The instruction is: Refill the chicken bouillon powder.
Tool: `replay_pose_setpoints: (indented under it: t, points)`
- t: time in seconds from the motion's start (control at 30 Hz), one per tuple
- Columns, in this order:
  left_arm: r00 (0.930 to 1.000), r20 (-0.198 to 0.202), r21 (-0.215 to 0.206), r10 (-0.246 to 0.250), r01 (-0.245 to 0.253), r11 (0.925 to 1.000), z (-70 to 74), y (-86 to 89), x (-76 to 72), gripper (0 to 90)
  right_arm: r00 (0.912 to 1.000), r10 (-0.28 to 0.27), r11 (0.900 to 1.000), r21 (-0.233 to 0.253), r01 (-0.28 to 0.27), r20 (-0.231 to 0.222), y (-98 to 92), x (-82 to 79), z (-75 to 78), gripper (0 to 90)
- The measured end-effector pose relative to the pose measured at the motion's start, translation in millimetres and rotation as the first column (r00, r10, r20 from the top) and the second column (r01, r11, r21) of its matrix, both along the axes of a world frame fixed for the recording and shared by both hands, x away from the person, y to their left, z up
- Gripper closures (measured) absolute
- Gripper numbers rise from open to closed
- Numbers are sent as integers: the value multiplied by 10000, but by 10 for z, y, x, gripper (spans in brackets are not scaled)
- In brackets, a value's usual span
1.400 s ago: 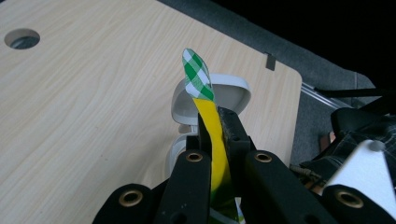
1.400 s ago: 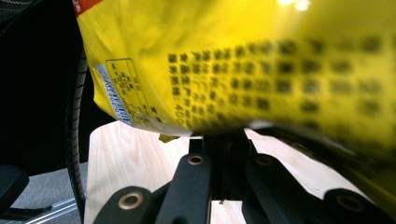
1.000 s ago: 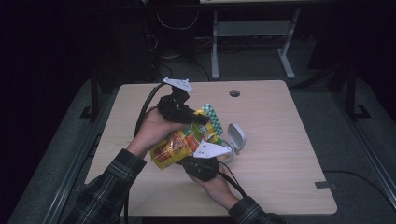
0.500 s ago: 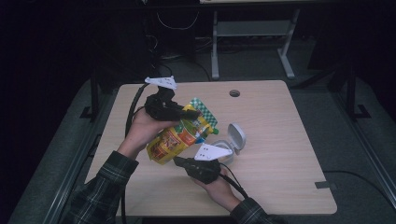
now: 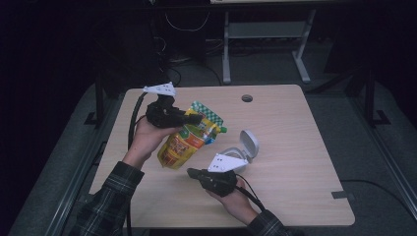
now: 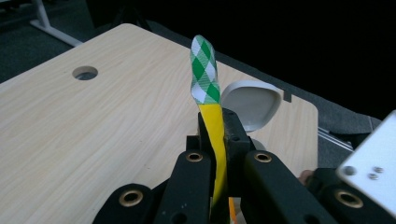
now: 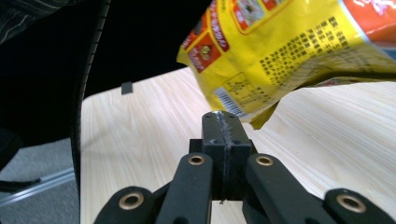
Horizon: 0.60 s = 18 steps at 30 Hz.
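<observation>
Snack pouch (image 5: 187, 140) hangs from my left hand-held gripper (image 5: 193, 118), clamped on its checkered top edge to lift it off the tabletop (image 5: 295, 128); my right hand-held gripper (image 5: 191, 172) waits below, clenched empty.

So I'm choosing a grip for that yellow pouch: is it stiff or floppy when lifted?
Probably floppy: the yellow pouch hangs slanted below the left gripper, which pinches only its thin flat edge. Its lower body bulges, so it likely sags and swings. The glossy film may be slippery.
</observation>
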State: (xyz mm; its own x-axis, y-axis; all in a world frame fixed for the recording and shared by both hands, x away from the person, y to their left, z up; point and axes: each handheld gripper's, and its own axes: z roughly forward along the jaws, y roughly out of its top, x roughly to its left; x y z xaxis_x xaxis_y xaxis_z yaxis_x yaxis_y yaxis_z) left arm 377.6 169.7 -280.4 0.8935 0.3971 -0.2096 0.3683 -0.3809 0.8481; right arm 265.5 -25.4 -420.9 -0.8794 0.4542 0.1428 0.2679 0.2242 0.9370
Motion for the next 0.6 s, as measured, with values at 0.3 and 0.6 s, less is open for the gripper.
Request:
replay_pose_setpoints:
  t: [0.3, 0.6]
  points:
    - [9994, 318, -252, 167, -159, 9996, -169, 11, 50, 900, 10000, 47, 9999, -150, -49, -81, -223, -50, 17, 900]
    - [9948, 949, -363, 378, -345, 9987, -354, -54, 132, 899, 10000, 40, 9995, -321, -39, 48, -407, -92, 42, 900]
